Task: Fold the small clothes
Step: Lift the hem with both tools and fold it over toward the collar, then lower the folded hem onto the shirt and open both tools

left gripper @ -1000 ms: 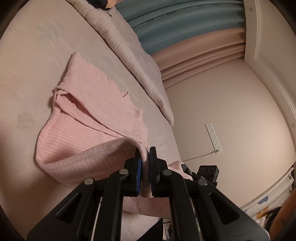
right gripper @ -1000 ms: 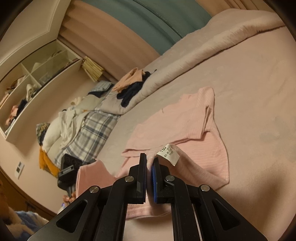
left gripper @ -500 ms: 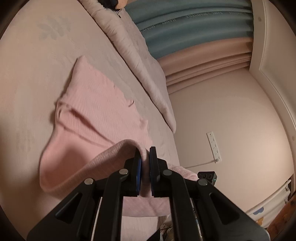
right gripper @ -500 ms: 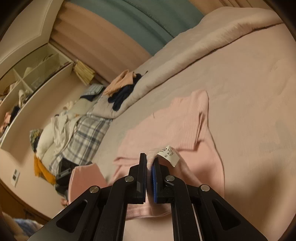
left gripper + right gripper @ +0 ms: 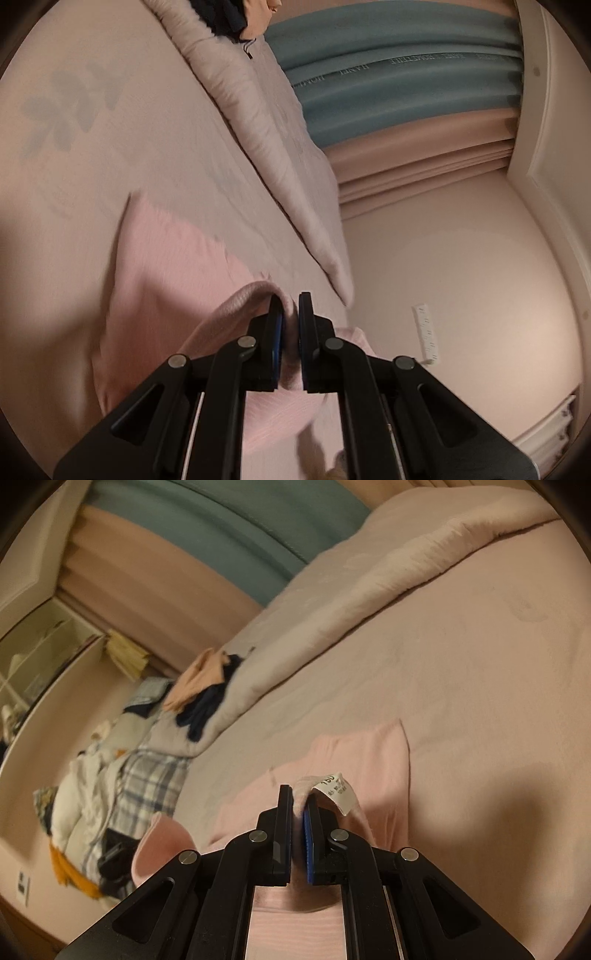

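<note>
Two wrist views, close over the bed (image 5: pixel 155 155)

Each looks forward along its gripper, tilted, toward the curtains; both share the pink garment (image 5: pixel 173 266), folded duvet (image 5: pixel 406 568).

Open bedsheet: bare pale pink sheet (image 5: pixel 480 672) beyond the garment.
Obstacle: rolled pale quilt (image 5: pixel 369 602) bordering that sheet.

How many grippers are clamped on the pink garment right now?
2. The left gripper pinches its ribbed edge; the right gripper pinches the edge of the pink garment beside the white tag.

Duvet (image 5: pixel 258 122), curtains (image 5: pixel 399 74), clothes pile (image 5: pixel 110 786)
</note>
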Motion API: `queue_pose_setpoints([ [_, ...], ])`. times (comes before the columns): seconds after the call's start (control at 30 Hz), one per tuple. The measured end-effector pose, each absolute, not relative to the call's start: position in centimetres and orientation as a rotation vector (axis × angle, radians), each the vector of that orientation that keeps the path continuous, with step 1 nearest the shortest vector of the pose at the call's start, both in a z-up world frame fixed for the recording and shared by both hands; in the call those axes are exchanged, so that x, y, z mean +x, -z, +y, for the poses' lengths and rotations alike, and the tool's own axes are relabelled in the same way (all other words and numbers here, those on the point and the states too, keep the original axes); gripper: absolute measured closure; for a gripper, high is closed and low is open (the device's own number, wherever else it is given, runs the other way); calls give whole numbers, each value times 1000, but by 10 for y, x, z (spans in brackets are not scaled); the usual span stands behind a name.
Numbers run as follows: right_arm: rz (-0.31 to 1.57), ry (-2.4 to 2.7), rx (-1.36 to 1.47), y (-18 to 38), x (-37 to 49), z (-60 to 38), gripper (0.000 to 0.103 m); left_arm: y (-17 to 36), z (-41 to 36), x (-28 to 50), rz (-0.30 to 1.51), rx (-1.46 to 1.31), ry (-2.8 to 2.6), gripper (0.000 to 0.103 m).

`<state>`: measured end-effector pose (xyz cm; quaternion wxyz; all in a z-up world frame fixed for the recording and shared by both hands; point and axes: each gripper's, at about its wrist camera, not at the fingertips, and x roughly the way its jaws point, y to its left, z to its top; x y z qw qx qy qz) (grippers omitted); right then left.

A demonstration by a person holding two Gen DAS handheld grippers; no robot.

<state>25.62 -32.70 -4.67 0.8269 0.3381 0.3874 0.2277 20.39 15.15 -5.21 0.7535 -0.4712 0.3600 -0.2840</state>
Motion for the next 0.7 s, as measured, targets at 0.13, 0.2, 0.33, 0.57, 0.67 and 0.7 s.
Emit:
queue_pose_setpoints([
  [0.13,875,-419,722,60,293,-322,95,56,147,234,824,-1010,584,99],
  [0.2,932,-370,745,75,309,-318,95,63,144,250,860,-997,559,99],
  [0.33,1027,-288,743,98,328,-311,83,91,143,273,970,-1001,459,91],
  [0.57,998,-236,937,102,328,-343,56,112,180,266,951,-1096,309,74],
  [0.67,952,-135,874,91,314,-360,50,110,197,249,931,-1100,303,69],
  [0.7,950,-136,881,92,309,-364,50,110,201,241,936,-1093,319,69],
])
